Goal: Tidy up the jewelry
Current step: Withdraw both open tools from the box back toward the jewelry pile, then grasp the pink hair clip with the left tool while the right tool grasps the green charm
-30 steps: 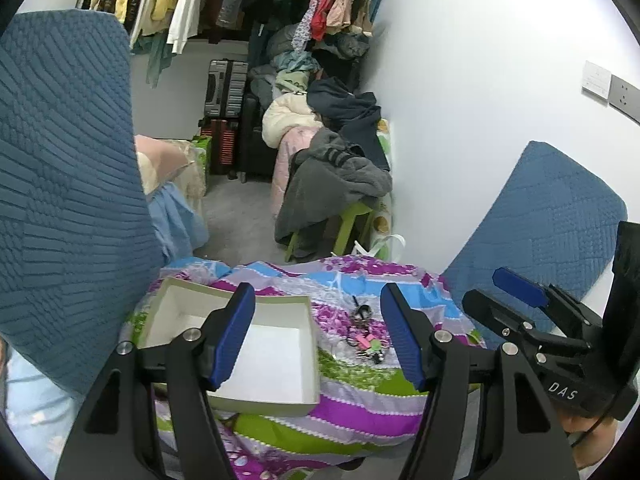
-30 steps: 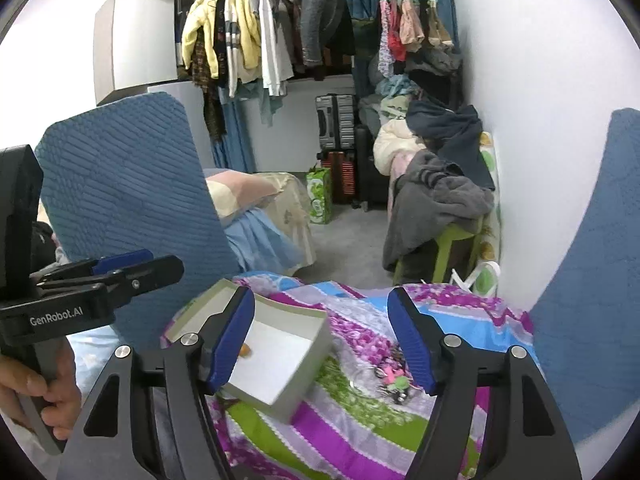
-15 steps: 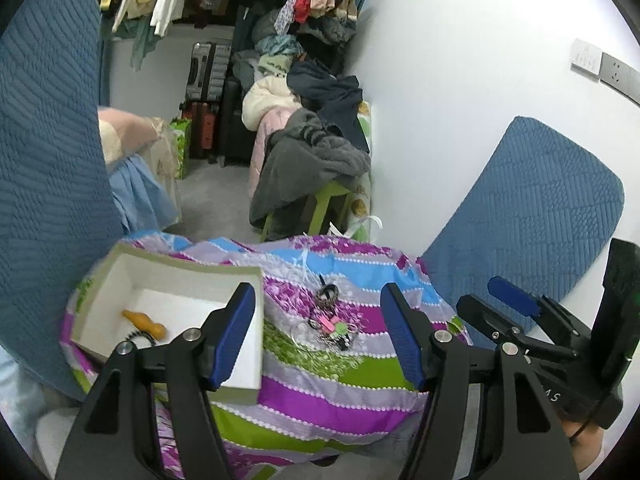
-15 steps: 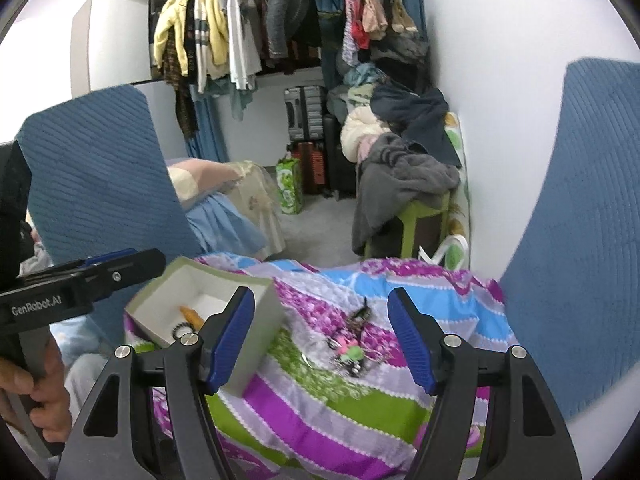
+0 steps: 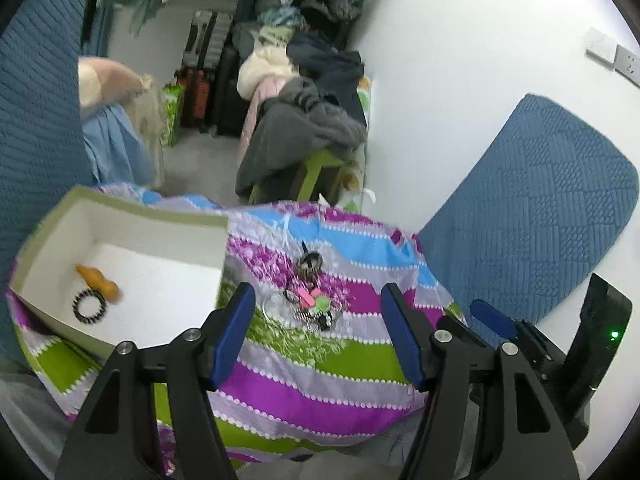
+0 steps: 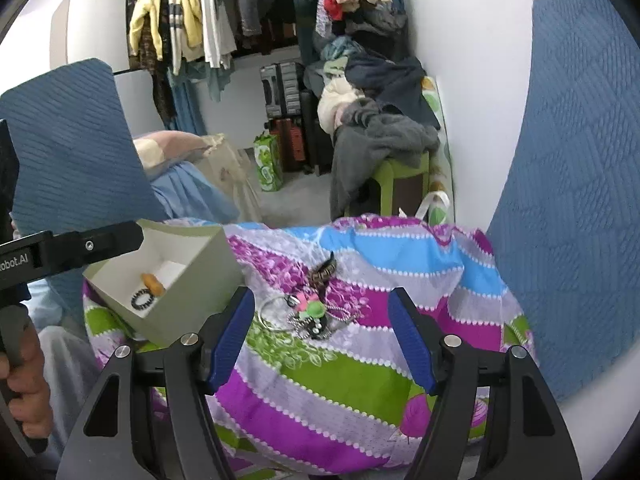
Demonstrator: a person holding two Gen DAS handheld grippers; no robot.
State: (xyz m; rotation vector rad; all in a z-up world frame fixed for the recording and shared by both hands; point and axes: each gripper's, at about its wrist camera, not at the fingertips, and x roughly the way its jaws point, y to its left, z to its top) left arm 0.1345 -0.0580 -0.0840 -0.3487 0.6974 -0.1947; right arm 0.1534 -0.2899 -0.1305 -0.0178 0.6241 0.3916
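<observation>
A small heap of jewelry (image 5: 308,304) (image 6: 310,312), with a pink and green piece, chains, a thin bangle and a dark feathered piece, lies on the striped purple, green and blue cloth (image 5: 320,364) (image 6: 340,380). To its left stands an open white box (image 5: 80,204) (image 6: 200,268) holding an orange item (image 5: 98,282) (image 6: 154,283) and a black beaded bracelet (image 5: 89,306) (image 6: 142,302). My left gripper (image 5: 318,334) hovers open just short of the heap, nothing between its blue pads. My right gripper (image 6: 322,338) is likewise open and empty, with the heap framed between its fingers.
Blue quilted cushions (image 5: 532,216) (image 6: 68,152) stand at both sides of the cloth. Behind are a green stool piled with clothes (image 6: 384,140), suitcases (image 6: 284,92) and hanging garments (image 6: 180,32). A hand (image 6: 24,392) holds the left gripper's handle at the right wrist view's left edge.
Both grippers have sunk toward the cloth and come nearer the jewelry heap. The box's inside with the orange item and bracelet has come into view. Both openings are unchanged.
</observation>
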